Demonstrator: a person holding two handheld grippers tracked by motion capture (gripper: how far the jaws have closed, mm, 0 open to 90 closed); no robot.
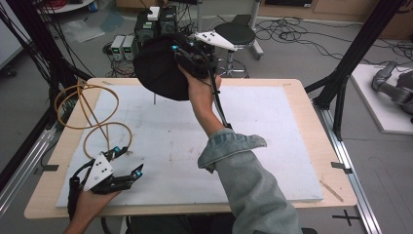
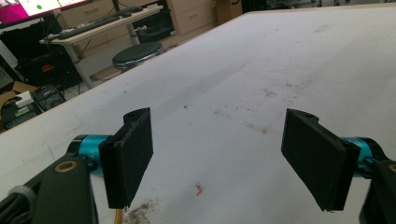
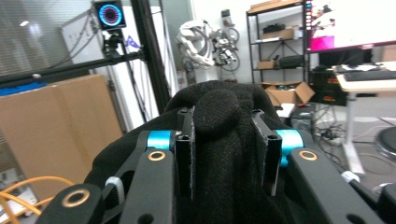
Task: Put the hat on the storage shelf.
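A black knitted hat (image 1: pixel 158 70) hangs in the air above the far edge of the white board (image 1: pixel 263 146). My right gripper (image 1: pixel 181 54) is shut on a fold of the hat (image 3: pixel 224 135), the fabric bulging up between the two pads. A thin stand pole (image 1: pixel 155 99) shows just under the hat. My left gripper (image 1: pixel 127 160) rests low at the near left of the board, its jaws wide apart with nothing between them. In the left gripper view the left gripper (image 2: pixel 219 161) has bare board between its pads.
Loops of orange cable (image 1: pixel 92 114) lie at the left edge of the board, close to my left gripper. A black frame post (image 1: pixel 353 53) stands at the far right corner. A stool (image 1: pixel 236 34) and cables sit on the floor beyond the table.
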